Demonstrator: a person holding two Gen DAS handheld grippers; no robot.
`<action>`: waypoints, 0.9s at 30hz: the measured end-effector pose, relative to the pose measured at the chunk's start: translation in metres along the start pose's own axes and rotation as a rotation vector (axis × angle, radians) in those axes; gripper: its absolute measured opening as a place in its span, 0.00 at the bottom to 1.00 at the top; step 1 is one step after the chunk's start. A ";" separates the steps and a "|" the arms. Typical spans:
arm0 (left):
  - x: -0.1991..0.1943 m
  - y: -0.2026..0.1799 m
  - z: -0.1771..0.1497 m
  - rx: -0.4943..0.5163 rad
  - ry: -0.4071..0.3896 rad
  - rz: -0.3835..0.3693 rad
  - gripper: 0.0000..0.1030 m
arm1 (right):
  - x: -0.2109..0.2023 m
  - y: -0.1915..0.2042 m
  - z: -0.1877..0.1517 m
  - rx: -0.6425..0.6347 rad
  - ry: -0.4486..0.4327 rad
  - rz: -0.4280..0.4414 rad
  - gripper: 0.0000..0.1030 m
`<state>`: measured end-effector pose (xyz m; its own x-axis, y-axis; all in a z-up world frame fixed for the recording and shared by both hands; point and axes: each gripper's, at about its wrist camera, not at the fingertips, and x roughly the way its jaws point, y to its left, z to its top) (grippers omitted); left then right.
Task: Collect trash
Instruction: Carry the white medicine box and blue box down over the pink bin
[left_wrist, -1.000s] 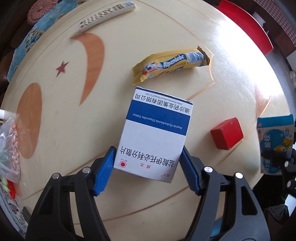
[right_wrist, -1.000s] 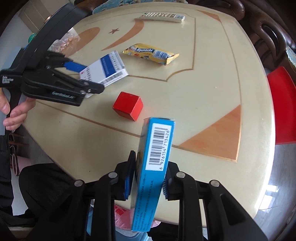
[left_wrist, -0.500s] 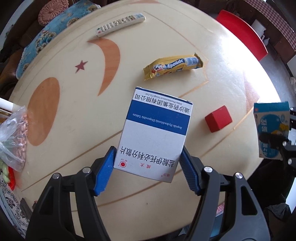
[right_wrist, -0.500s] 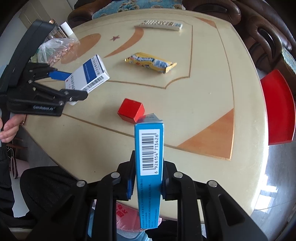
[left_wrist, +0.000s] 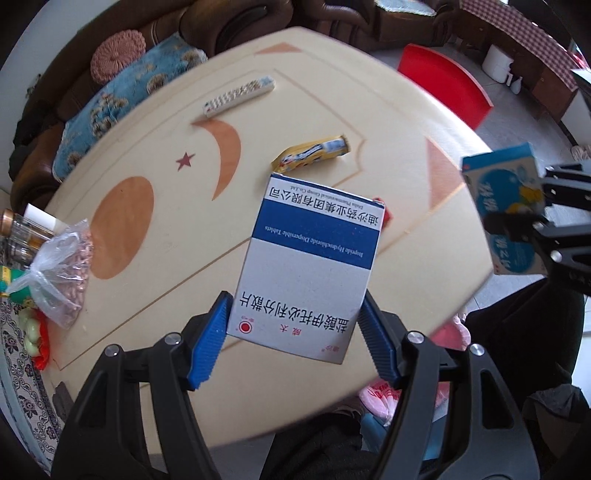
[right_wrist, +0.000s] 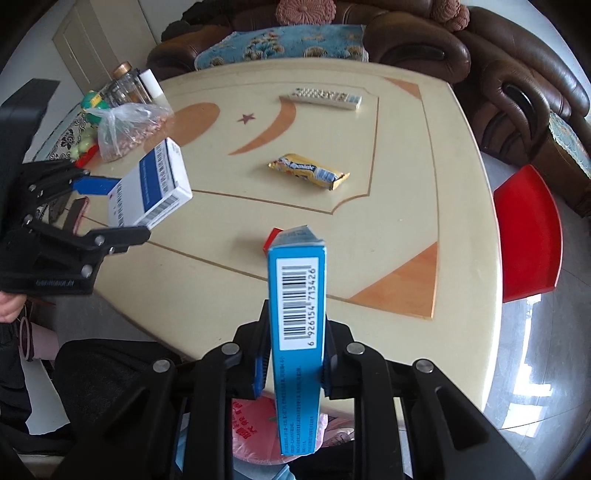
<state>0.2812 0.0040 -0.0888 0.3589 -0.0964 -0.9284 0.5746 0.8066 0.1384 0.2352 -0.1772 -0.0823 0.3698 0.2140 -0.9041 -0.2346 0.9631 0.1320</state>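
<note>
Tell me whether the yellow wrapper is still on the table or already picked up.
On the table. The wrapper lies flat on the table past both grippers; the left gripper holds a white box, the right gripper a blue box.

Right gripper (right_wrist: 291, 363) clamped on a blue carton (right_wrist: 297, 332), barcode side facing up. Off to the left, left gripper (right_wrist: 110, 208) pinching a blue-and-white medicine box (right_wrist: 151, 188) above the table (right_wrist: 406, 184). Yellow candy wrapper (right_wrist: 308, 171) lying mid-table, remote control (right_wrist: 320, 98) farther back, red block (right_wrist: 272, 236) peeking behind the carton.
</note>
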 end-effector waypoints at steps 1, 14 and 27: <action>-0.006 -0.004 -0.004 0.002 -0.007 0.002 0.65 | -0.006 0.002 -0.003 0.000 -0.008 0.000 0.21; -0.064 -0.063 -0.056 0.063 -0.092 0.013 0.65 | -0.063 0.025 -0.058 -0.026 -0.059 0.000 0.21; -0.052 -0.105 -0.106 0.072 -0.074 -0.043 0.65 | -0.065 0.039 -0.121 -0.030 -0.024 0.033 0.21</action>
<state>0.1240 -0.0142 -0.0921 0.3842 -0.1751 -0.9065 0.6409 0.7573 0.1254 0.0934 -0.1734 -0.0673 0.3826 0.2498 -0.8895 -0.2742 0.9501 0.1489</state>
